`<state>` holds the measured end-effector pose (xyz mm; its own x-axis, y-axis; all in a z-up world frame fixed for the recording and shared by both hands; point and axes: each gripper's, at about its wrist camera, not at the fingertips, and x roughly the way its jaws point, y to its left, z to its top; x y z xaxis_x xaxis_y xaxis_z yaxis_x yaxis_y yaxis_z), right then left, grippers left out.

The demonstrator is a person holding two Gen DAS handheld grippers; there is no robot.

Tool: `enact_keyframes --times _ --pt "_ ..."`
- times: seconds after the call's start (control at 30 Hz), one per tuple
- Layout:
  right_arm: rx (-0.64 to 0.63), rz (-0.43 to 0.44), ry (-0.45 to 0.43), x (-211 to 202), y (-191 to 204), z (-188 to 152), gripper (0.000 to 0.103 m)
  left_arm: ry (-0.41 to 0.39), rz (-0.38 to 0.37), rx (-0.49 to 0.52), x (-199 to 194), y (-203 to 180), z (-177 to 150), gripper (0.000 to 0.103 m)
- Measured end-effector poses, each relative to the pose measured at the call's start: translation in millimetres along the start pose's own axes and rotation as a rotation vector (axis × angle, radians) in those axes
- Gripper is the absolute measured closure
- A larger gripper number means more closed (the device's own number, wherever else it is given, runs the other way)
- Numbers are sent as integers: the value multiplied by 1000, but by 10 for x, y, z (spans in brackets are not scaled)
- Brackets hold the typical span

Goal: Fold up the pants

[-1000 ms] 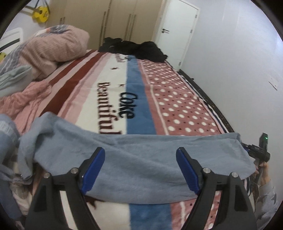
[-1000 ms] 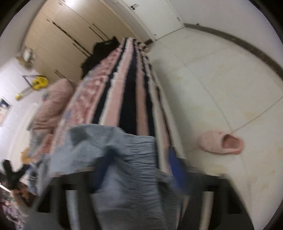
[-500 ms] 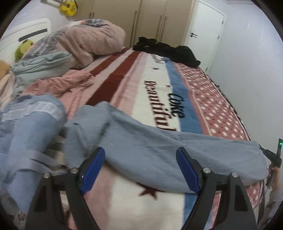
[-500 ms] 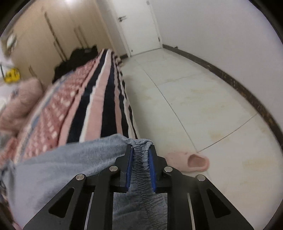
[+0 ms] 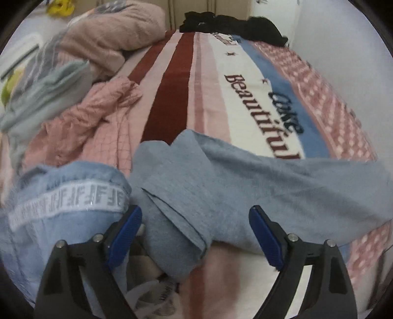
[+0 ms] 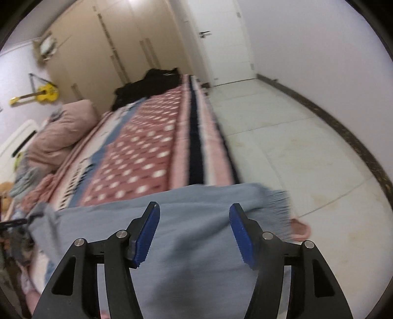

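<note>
Grey-blue pants [image 5: 282, 186] lie stretched across the striped blanket [image 5: 211, 81]. In the left wrist view their leg ends [image 5: 172, 220] sit folded over, right in front of my left gripper [image 5: 195, 235]. Its jaws stand wide and are closing a little, with cloth below and between them and the pads off it. In the right wrist view the pants [image 6: 191, 257] spread under my right gripper [image 6: 194, 233]. Its jaws are opening and the pads hold nothing. The gathered waistband [image 6: 277, 208] hangs at the bed's edge to the right.
A light blue garment with a white lettered band [image 5: 61, 203] lies left of the leg ends. Behind it lie pink checked cloth [image 5: 98, 117] and a pink duvet [image 5: 110, 32]. Black clothes [image 5: 233, 22] are at the far end. A pink slipper [image 6: 299, 228] lies on the tiled floor [image 6: 282, 147].
My right gripper has let go of the waistband, opened and lifted back from it. My left gripper has swung left along the pants to the leg ends.
</note>
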<state>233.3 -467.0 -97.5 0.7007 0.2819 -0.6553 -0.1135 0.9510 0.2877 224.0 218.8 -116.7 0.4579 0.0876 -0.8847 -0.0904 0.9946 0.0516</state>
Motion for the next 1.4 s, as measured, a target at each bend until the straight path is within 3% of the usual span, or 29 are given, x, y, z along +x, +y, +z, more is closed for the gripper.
enact_keyframes --times 0.03,0.13,0.17,0.27,0.33,0.43,0.5,0.57,0.6,0.67,0.7,0.73,0.8,0.9,1.03,1.2,1.33,1.4 --pt "-2 25 5 20 78 -13 48 6 15 10 13 -7 4 51" --pt "-8 65 16 92 268 -24 48 60 30 5 118 35 63 89" --pt "-13 70 15 96 304 -41 48 51 40 2 105 46 89 95" --pt "-24 79 10 136 404 -6 48 -25 98 12 -29 81 278 97" --pt "-13 90 9 146 429 -12 48 -20 134 -6 -12 148 447 97" --pt "-9 96 7 157 450 3 48 -7 244 24 134 207 668 98" --pt "-6 99 9 148 443 6 48 58 232 -53 306 362 800 95" --pt "0 105 17 136 438 -4 48 84 195 -131 385 506 854 93" --pt "-1 106 22 132 440 -5 48 81 210 -137 388 522 863 88" --pt "-14 107 28 118 466 -3 48 55 296 -108 333 491 877 65" --pt "-21 107 30 114 478 -10 48 39 341 -92 295 476 896 43" --pt "-30 109 32 110 502 -7 48 7 381 -84 205 493 912 33" --pt "-42 120 34 100 552 -18 48 -3 380 -124 80 597 932 33" --pt "-77 168 52 137 675 -14 47 -38 247 -174 -150 624 900 33" --pt "-210 231 124 334 1097 24 47 -91 89 -101 -320 224 749 25" --pt "-441 288 244 817 1861 -4 47 -93 -86 -39 -234 -314 400 25" --pt "-590 343 327 1268 2400 -105 47 -97 -158 -1 -154 -615 -18 25" --pt "-682 365 359 1450 2654 -179 47 -111 -157 11 -129 -671 -138 25"
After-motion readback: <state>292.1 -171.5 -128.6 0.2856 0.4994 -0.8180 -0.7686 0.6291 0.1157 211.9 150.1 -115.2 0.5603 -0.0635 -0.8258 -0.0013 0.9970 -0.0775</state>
